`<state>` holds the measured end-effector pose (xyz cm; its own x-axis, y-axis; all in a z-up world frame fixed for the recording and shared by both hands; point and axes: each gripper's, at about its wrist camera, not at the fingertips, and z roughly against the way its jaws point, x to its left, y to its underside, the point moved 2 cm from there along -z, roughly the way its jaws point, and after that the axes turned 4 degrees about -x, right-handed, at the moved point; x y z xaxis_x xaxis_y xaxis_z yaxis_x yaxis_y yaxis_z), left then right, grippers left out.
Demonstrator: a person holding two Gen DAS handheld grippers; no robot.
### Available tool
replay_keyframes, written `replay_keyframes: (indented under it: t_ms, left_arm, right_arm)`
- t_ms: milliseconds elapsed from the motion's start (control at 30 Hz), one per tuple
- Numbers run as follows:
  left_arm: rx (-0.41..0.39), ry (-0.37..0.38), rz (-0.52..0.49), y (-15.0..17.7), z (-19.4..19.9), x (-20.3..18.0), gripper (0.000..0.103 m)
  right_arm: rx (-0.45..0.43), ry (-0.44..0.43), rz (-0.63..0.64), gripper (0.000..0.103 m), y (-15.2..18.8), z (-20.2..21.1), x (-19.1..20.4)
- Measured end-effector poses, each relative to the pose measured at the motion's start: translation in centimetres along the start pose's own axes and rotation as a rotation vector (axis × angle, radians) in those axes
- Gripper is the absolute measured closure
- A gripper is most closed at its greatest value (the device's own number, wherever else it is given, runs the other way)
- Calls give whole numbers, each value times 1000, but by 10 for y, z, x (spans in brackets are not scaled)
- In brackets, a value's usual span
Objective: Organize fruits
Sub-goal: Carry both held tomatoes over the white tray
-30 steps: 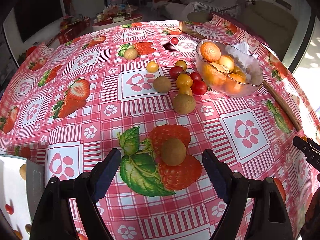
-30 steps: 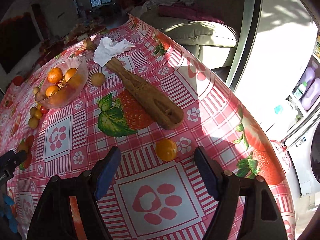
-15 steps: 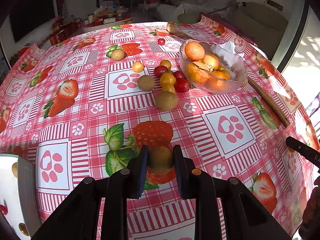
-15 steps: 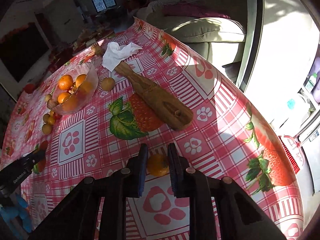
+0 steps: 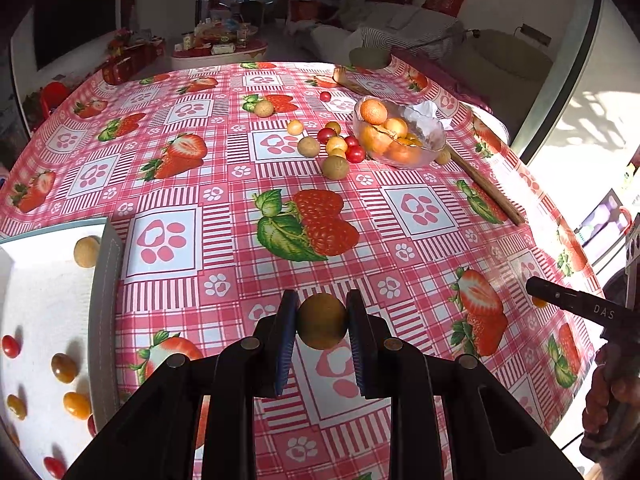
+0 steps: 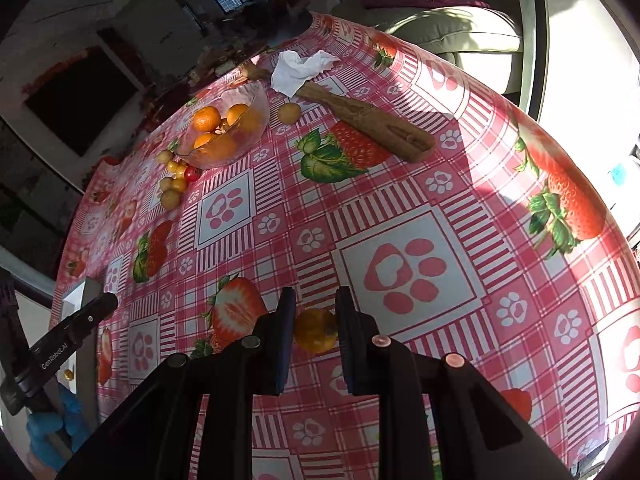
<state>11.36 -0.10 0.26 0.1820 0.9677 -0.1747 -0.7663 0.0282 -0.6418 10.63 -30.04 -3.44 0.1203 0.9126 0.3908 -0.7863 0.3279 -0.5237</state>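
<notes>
L wrist: my left gripper (image 5: 322, 322) clamps a brown fruit (image 5: 322, 322) clear of the table; white tray (image 5: 106, 264) to its left holds several fruits, a loose cluster (image 5: 334, 148) far ahead. R wrist: my right gripper (image 6: 315, 330) pinches an orange fruit (image 6: 315, 330); glass bowl (image 6: 256, 100) far ahead-left, part full. Much sorting left, I'd say.

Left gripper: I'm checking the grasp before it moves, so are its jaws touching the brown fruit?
Touching. The left wrist view shows the left gripper with both blue-padded jaws pressed against opposite sides of the round brown fruit, no gap.
</notes>
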Motion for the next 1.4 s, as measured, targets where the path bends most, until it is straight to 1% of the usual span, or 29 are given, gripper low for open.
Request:
replay_keyframes:
  t_ms: [167, 367, 433, 633, 767, 900, 1033, 1133, 1267, 1400]
  left_arm:
    - [-22, -9, 23, 17, 28, 16, 77]
    - [-49, -24, 44, 33, 59, 35, 77]
    - [-64, -33, 58, 37, 69, 42, 77]
    - [-111, -62, 105, 48, 99, 71, 77]
    - [-130, -114, 128, 60, 115, 98, 77]
    - [-138, -167, 182, 74, 128, 135, 77]
    - [-136, -216, 236, 82, 133, 170, 77]
    - [-141, -238, 258, 80, 131, 190, 77]
    - [-119, -262, 277, 69, 116, 209, 77]
    - [-81, -256, 281, 59, 95, 219, 77]
  right_arm:
    - [-12, -47, 32, 81, 14, 14, 20]
    - [-58, -45, 168, 81, 34, 37, 55]
    - [-61, -54, 206, 81, 39, 42, 68]
    - [-30, -109, 261, 81, 52, 42, 106]
    - [1, -153, 293, 81, 60, 36, 139]
    - [42, -213, 327, 81, 68, 27, 179]
    - [94, -269, 369, 81, 75, 12, 223]
    - [128, -299, 395, 81, 77, -1, 257]
    - [172, -331, 416, 81, 78, -23, 297]
    - [217, -336, 444, 81, 79, -52, 333]
